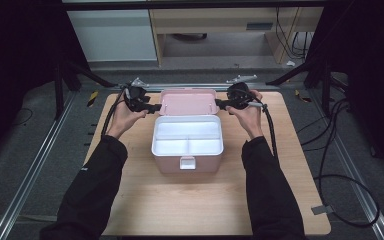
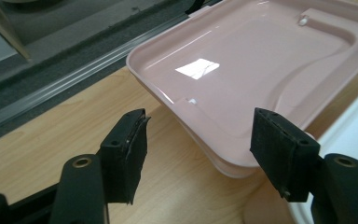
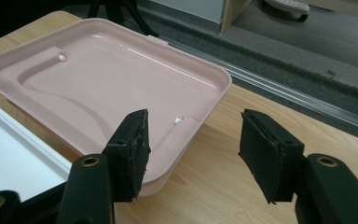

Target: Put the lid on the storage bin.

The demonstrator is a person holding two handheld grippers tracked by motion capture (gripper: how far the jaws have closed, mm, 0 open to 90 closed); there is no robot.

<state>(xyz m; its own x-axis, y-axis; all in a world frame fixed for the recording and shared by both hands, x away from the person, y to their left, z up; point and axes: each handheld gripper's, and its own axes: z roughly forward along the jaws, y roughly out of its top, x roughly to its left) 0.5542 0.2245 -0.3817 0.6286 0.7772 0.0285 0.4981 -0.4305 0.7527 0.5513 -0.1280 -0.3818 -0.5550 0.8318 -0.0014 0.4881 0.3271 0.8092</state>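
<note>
While pads stand clear, left gripper (image 2: 198, 144) and right gripper (image 3: 193, 149) flanking pink lid (image 1: 188, 102).

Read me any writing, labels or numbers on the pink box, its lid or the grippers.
None is readable. The open lid, the pink box and its white tray look plain. No print shows on the left gripper or the right gripper.

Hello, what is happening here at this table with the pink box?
A person holds a gripper in each hand at an open pink box on the wooden table. The left gripper and the right gripper reach the two side edges of the lid, which lies folded back. Both grippers are open, not gripping it. The white tray inside looks empty.
</note>
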